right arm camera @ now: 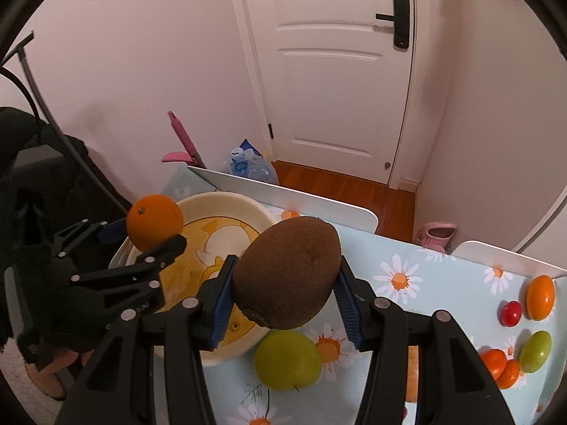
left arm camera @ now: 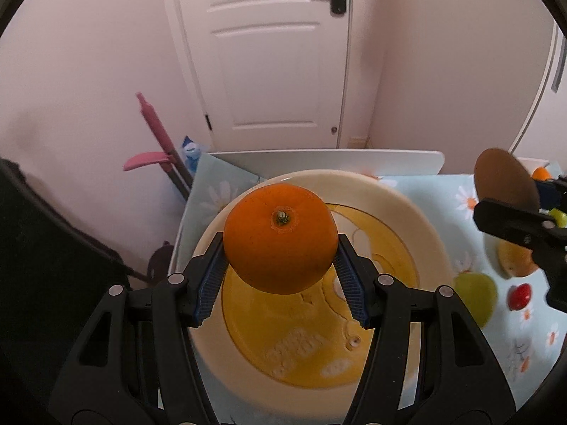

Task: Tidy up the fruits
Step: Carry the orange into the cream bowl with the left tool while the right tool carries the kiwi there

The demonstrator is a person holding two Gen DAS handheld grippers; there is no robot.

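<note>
left gripper (left arm camera: 280, 269): clamped on orange (left arm camera: 280, 237), held above cream plate (left arm camera: 407, 212) | right gripper (right arm camera: 283, 294): clamped on brown kiwi (right arm camera: 287, 272), plate's edge beneath and to its left | green apple (right arm camera: 287, 359): on daisy tablecloth (right arm camera: 425, 265) just below kiwi | small fruits (right arm camera: 524, 322): far right of right gripper

Dimpled glossy orange (left arm camera: 280, 237), matt fuzzy brown kiwi (right arm camera: 287, 276), smooth glossy cream plate (left arm camera: 421, 226), ribbed blue claw pads (left arm camera: 212, 279).
</note>
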